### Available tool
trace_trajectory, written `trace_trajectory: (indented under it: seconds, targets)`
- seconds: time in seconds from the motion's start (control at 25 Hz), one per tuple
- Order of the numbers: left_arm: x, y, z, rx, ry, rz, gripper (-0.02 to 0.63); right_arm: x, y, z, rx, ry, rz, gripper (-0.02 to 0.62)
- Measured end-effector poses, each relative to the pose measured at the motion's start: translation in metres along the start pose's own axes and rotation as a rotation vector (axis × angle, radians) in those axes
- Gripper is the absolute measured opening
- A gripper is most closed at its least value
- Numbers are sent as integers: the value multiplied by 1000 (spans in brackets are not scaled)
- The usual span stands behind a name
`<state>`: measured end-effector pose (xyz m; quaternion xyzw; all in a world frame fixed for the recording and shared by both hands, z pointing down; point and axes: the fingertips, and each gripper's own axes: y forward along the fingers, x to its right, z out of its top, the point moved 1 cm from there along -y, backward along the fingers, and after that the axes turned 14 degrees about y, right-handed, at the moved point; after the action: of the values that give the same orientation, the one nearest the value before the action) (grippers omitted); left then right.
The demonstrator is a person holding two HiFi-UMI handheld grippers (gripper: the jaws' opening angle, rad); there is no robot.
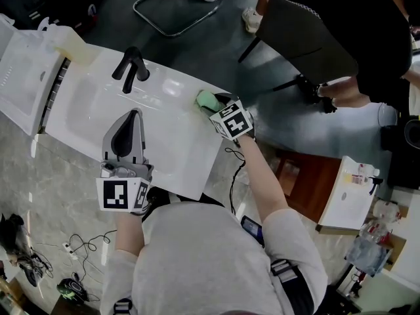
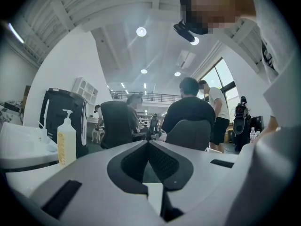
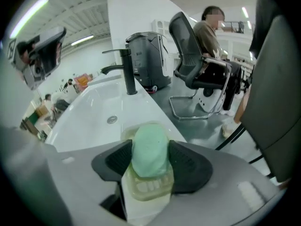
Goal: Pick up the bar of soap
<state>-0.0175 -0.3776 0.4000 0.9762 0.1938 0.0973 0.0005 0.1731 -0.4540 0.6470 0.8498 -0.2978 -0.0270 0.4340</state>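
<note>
The soap (image 3: 149, 150), a pale green bar, lies on a clear dish (image 3: 146, 188) on the rim of the white sink (image 1: 85, 104), at the corner on the person's right. In the head view the soap (image 1: 207, 100) shows just past the right gripper's marker cube. The sink is a long white basin with a drain (image 3: 111, 119) and a black faucet (image 1: 131, 67) on its far rim. A dark machine (image 3: 146, 62) stands behind the faucet. The floor is grey, with loose cables on it at the person's left. The room is an open office with a white ceiling and round lights.

The right gripper (image 3: 149, 160) tilts down at the dish with its jaws spread wide. The soap fills the gap between them and the pads (image 3: 186, 161) are close against its sides, with the bar resting on the dish. The left gripper (image 1: 134, 115) is held level over the basin. Its jaws are closed together with nothing between them.

There is one soap, one dish, one faucet and one sink, and there are two grippers. The left gripper view shows one pump bottle (image 2: 66, 138) at the sink's end, two dark chairs (image 2: 117, 124) and several people past them.
</note>
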Motion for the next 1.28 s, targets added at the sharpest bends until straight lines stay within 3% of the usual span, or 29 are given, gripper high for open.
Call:
trace_trajectory:
  seconds: [0.16, 0.4, 0.56, 0.68, 1.0, 1.28]
  targets:
    - [0, -1, 1, 2, 2, 2, 8, 0, -2, 4, 54, -217, -148, 261]
    - [0, -5, -2, -4, 2, 4, 8, 8, 7, 1, 0, -178, -88, 311]
    - [-1, -6, -2, -7, 1, 10, 8, 5, 13, 5, -42, -238, -38, 309]
    - [-2, -5, -3, -9, 0, 15, 8, 2, 16, 8, -61, -270, -25, 272]
    - [-4, -5, -2, -10, 2, 23, 8, -7, 11, 11, 6, -522, -177, 262]
    - [-5, -5, -1, -9, 4, 20, 8, -7, 6, 6, 50, -567, -222, 252]
